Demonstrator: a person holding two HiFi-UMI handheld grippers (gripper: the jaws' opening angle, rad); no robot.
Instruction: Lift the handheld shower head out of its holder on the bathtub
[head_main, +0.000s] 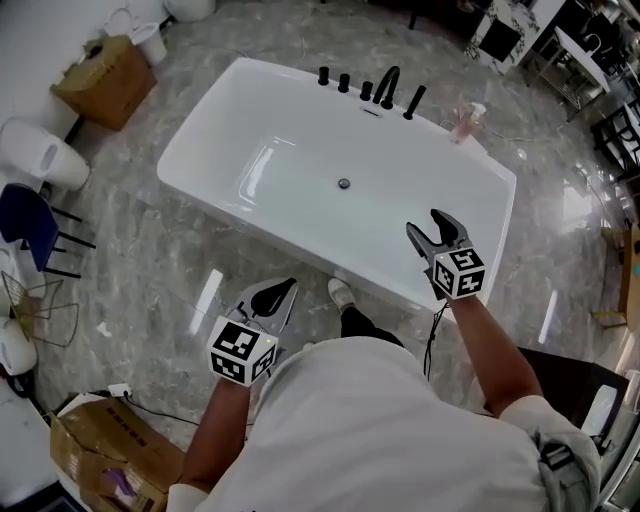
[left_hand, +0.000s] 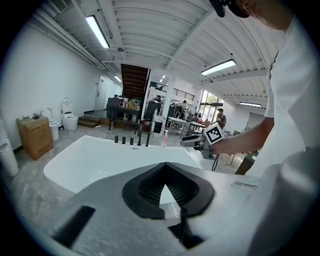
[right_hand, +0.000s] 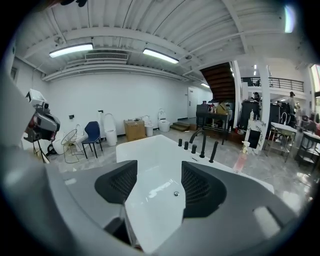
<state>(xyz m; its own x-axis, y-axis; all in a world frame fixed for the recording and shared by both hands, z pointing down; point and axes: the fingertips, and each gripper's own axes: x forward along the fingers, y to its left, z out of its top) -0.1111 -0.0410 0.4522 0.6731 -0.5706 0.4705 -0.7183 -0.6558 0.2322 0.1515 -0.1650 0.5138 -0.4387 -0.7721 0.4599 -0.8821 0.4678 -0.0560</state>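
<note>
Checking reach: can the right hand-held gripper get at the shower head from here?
Probably not yet: nothing blocks the right hand-held gripper, jaws open, but the shower head stands across the bathtub.

Bright ceiling lights (right_hand: 70, 50), glare on floor (head_main: 210, 290), edges seemingly blurred.

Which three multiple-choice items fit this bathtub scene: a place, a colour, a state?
1. Where do the black taps stand?
A) on the bathtub's far rim
B) on the floor
C) on a chair

2. What colour is the bathtub?
A) black
B) white
C) blue

3. How are the right hand-held gripper's jaws?
A) shut on a bottle
B) shut together
C) apart, empty

1 A: they line the rim beyond the drain.
2 B: its walls are white.
3 C: only the bathtub shows between them.
</note>
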